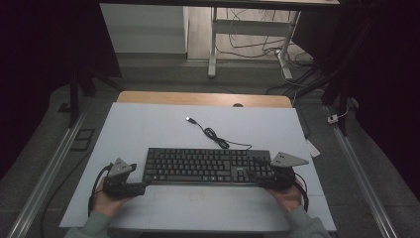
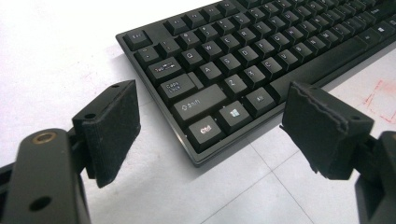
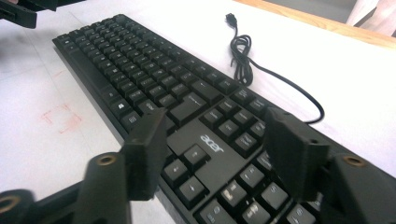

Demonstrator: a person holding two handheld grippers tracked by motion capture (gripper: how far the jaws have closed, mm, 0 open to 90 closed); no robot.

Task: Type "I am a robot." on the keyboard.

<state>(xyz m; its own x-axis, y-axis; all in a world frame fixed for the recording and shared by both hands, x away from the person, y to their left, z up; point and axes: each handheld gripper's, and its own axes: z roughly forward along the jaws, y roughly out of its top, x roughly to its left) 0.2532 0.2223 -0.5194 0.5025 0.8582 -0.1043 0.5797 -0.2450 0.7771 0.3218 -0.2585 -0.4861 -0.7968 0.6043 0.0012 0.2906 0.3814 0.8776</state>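
A black keyboard (image 1: pixel 208 166) (image 2: pixel 243 56) (image 3: pixel 154 79) lies flat on the white table cover, in the near middle. Its cable (image 1: pixel 213 133) (image 3: pixel 243 60) coils behind it and ends in a loose USB plug (image 1: pixel 189 119) (image 3: pixel 230 17). My left gripper (image 1: pixel 140 187) (image 2: pixel 210 107) is open, level with the keyboard's front left corner, which sits between the jaws without touching them. My right gripper (image 1: pixel 261 173) (image 3: pixel 217 126) is open over the keyboard's right end, one jaw at the front edge and the other above the number keys.
The white cover (image 1: pixel 148 129) lies on a wooden table whose far edge (image 1: pixel 198 98) shows behind it. A faint red square mark (image 3: pixel 60 116) (image 2: pixel 383 95) sits on the cover in front of the keyboard. Beyond the table stand desk legs (image 1: pixel 213 49) with floor cables.
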